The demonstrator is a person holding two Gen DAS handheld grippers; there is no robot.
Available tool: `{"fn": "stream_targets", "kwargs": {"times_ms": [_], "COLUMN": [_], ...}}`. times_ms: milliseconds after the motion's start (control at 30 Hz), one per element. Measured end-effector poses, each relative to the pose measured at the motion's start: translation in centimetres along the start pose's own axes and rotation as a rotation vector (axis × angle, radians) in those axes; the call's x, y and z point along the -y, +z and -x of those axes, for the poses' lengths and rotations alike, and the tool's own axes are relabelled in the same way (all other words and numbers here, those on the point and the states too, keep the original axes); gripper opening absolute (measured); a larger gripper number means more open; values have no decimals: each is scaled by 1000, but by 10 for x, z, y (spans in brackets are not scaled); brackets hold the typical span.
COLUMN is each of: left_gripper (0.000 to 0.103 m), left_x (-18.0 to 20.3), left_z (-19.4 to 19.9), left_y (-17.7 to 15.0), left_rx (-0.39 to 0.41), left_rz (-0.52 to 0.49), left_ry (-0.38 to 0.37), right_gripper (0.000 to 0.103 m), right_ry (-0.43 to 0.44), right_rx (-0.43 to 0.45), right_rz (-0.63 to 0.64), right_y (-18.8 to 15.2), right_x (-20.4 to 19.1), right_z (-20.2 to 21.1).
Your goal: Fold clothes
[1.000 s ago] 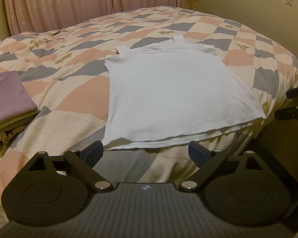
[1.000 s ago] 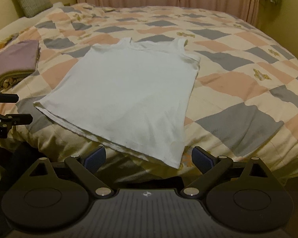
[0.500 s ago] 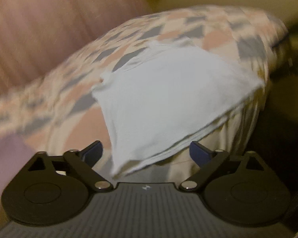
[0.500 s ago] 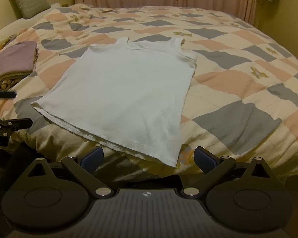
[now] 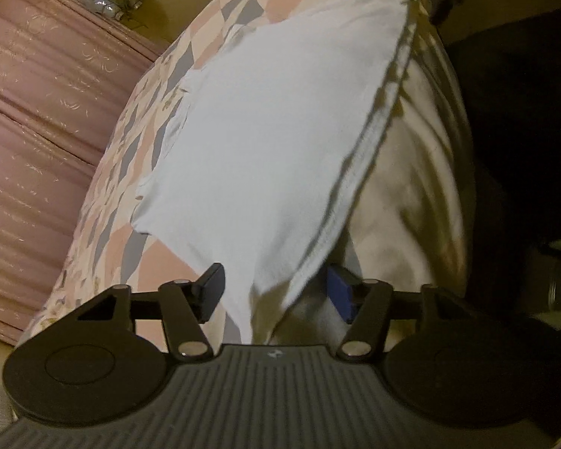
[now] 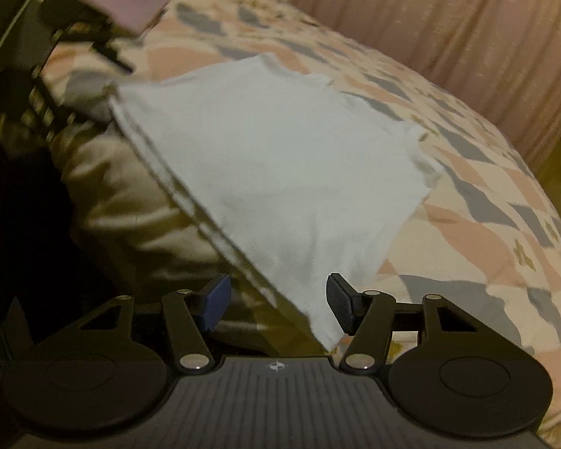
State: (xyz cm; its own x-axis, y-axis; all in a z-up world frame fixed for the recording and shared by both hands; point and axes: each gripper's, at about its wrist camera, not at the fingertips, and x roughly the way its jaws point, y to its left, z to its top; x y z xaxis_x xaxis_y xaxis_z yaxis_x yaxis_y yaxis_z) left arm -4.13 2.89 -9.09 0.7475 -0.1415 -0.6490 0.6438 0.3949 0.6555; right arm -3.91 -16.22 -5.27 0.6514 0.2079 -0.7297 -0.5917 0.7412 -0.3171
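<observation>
White tank top corner between open left tool fingers

Text/labels: none legible from my feeds. Only a small unreadable logo mark on each gripper body.
</observation>
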Motion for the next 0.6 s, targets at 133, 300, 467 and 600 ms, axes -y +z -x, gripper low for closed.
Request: {"fn": "stream_targets", "kwargs": {"times_ms": [133, 300, 467, 600], "left_gripper": [22, 19, 18, 23], "left_x": [-6, -12, -13, -16], "left_z": [-6, -1, -2, -4], "left_y": [2, 0, 0, -1], "left_rx": [6, 26, 28, 25], "left_rz": [-1, 31, 65, 67], "left_ry": [-32, -20, -14, -7], "right_gripper": [61, 64, 64, 60], "right_ry": [-10, -74, -139, -160], "right_rx": [13, -2, 2, -1], "right_rz": [91, 244, 320, 430], "right_y": [-4, -13, -27, -35], "right_x": [-9, -20, -19, -28], "right_z": [-12, -25, -31, -45]}}
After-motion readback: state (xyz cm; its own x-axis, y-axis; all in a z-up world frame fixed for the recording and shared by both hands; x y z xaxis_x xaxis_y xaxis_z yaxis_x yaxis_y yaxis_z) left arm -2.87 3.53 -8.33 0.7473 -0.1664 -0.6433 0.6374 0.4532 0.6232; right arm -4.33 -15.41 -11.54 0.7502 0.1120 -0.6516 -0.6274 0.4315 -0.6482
